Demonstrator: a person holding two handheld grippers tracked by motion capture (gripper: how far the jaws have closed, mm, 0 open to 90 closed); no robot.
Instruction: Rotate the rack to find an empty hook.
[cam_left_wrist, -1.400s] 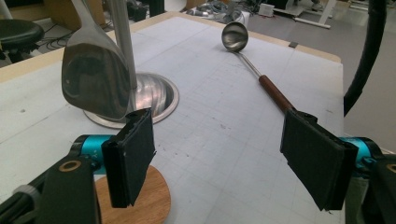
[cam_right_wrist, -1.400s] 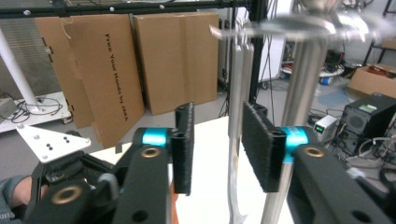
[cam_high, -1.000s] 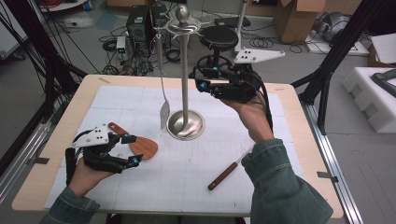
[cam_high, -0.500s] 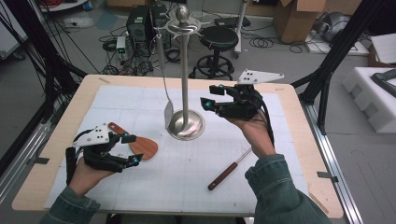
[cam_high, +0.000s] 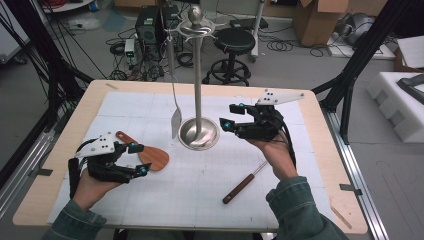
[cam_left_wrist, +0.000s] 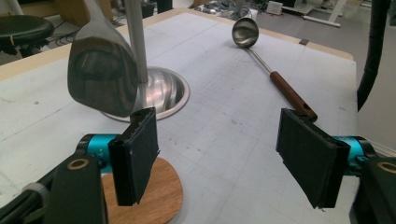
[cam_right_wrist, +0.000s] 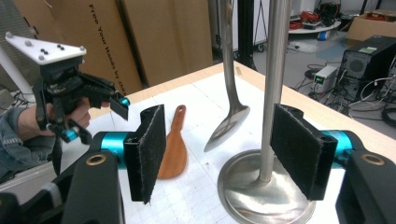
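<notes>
From the high view, the left gripper (cam_high: 139, 159) rests low at the near left of the white gridded mat (cam_high: 210, 200), its jaws apart and reaching over the flat wooden spatula (cam_high: 145, 152), which lies on the mat; I cannot tell from here whether a pad touches it. The right gripper (cam_high: 229, 116) hangs just right of the polished steel utensil stand (cam_high: 199, 131), jaws apart with nothing between them; they have just been opening. A shiny steel turner (cam_high: 175, 117) hangs from the stand's top hook, blade close to the base. A steel ladle with a brown wooden handle (cam_high: 244, 182) lies on the mat near the right forearm.

In the left gripper view, the two black pads stand wide with only bare mat between them. The left pad sits above the spatula's round blade (cam_left_wrist: 159, 196). The turner's blade (cam_left_wrist: 100, 74) hangs ahead, and the ladle (cam_left_wrist: 275, 79) lies beyond to the right.

In the right gripper view, the jaws stand open with the stand's pole (cam_right_wrist: 273, 88) and the turner (cam_right_wrist: 229, 119) beyond the gap. The spatula (cam_right_wrist: 173, 149) and the left gripper (cam_right_wrist: 100, 119) are farther off.
</notes>
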